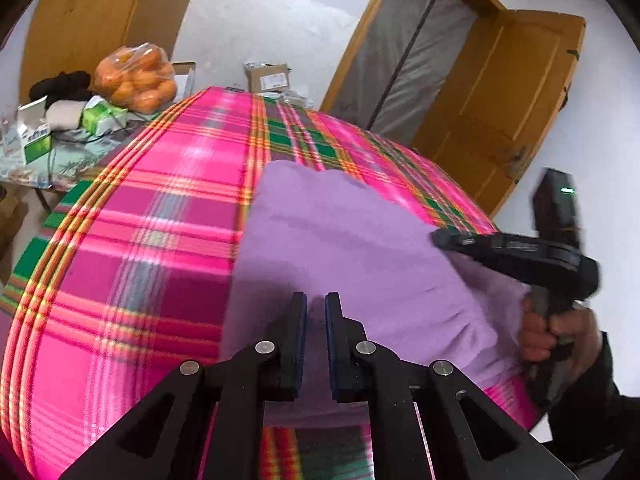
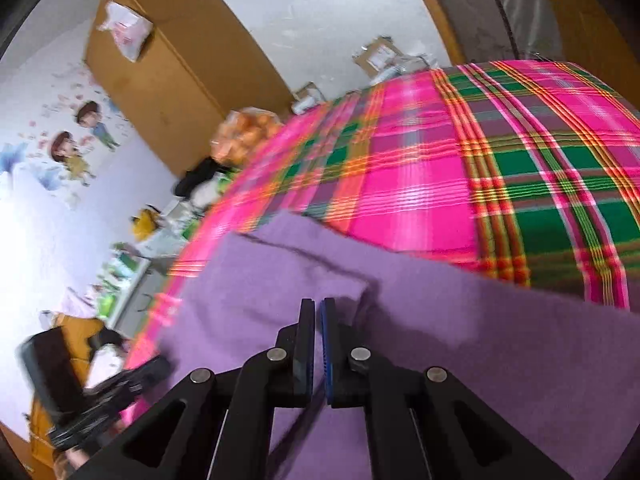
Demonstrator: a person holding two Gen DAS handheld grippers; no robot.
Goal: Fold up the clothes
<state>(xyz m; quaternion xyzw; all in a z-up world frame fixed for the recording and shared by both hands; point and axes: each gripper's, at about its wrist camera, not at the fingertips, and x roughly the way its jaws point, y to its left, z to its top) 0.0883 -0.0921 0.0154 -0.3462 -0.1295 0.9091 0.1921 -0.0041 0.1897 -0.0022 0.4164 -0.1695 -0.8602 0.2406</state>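
Note:
A purple fleece cloth (image 1: 340, 240) lies on the bed's pink and green plaid sheet (image 1: 140, 240). My left gripper (image 1: 316, 308) is at the cloth's near edge, its jaws a narrow slit apart with purple fabric pinched between them and lifted a little. My right gripper (image 1: 438, 238), held by a hand (image 1: 560, 332), reaches in from the right with its tip on the cloth's far right edge. In the right wrist view the right gripper (image 2: 317, 304) is shut just above a folded layer of the cloth (image 2: 480, 340), and no fabric shows between its pads. The left gripper (image 2: 156, 364) is blurred at lower left.
A side table (image 1: 72, 160) left of the bed carries a bag of oranges (image 1: 136, 80), green and white boxes (image 1: 38, 144) and dark clothing. A cardboard box (image 1: 268, 76) sits past the bed's far end. A wooden door (image 1: 500, 100) stands open at right, and a wardrobe (image 2: 160, 60) stands beyond the table.

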